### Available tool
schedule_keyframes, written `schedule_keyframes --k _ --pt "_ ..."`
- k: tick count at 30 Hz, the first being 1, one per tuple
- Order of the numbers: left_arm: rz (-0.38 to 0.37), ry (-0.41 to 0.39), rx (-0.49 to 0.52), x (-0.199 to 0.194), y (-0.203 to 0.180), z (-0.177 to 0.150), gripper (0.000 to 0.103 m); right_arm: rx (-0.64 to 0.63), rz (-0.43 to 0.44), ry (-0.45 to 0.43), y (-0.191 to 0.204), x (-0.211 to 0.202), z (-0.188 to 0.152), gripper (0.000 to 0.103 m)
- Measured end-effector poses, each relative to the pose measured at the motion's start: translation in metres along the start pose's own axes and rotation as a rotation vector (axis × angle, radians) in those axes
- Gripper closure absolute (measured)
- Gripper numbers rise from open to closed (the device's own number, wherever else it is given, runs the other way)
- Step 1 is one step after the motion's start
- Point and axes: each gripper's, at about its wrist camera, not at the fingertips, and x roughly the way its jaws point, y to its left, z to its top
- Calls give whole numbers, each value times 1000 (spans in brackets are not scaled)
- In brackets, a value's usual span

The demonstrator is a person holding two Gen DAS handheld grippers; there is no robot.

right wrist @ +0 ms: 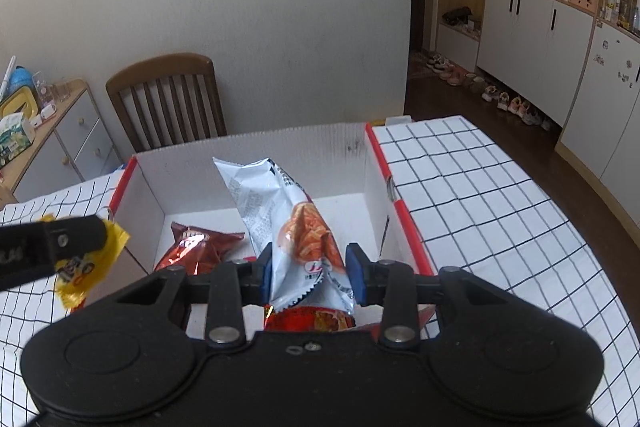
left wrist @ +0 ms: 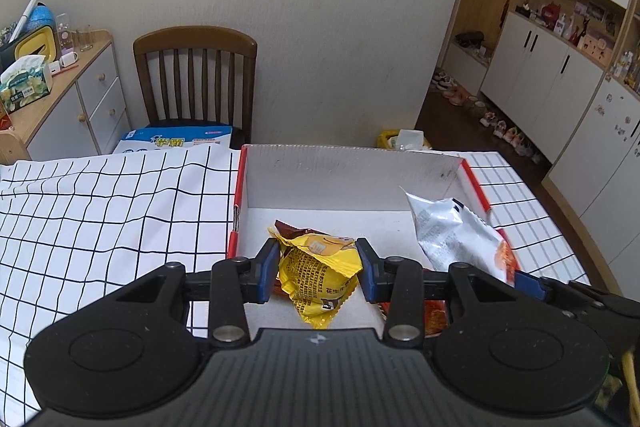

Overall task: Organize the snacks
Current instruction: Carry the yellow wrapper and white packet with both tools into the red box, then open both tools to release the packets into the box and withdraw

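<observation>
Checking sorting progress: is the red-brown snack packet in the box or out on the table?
In. The red-brown packet lies on the floor of the white box, inside its walls.

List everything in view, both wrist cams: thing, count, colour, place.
yellow snack packet: 1, yellow, held over the box's near edge
white snack bag: 1, white and orange, held upright over the box
red-brown snack packet: 1, red-brown foil, on the box floor, left side
red packet: 1, red-orange, under the white bag, mostly hidden
box: 1, white inside, red rim, on the table
tablecloth: 1, white with black grid, over the table
chair: 1, brown wood, behind the table
side cabinet: 1, grey fronts, wood top, left, cluttered
wall cabinets: white, right
shoes: several, floor, right
left hand-held gripper: shut on yellow snack packet
right hand-held gripper: shut on white snack bag
</observation>
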Motion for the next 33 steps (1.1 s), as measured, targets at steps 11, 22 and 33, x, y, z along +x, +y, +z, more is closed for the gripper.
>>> schedule_keyframes --k 11,22,33 --pt "13 41 23 29 -7 -5 64 -18 -14 52 -2 15 -4 68" --pt "9 93 29 48 -6 -9 63 -64 12 69 5 15 -6 66" --pt "13 72 42 39 -6 -10 42 -83 -2 15 5 5 -7 23"
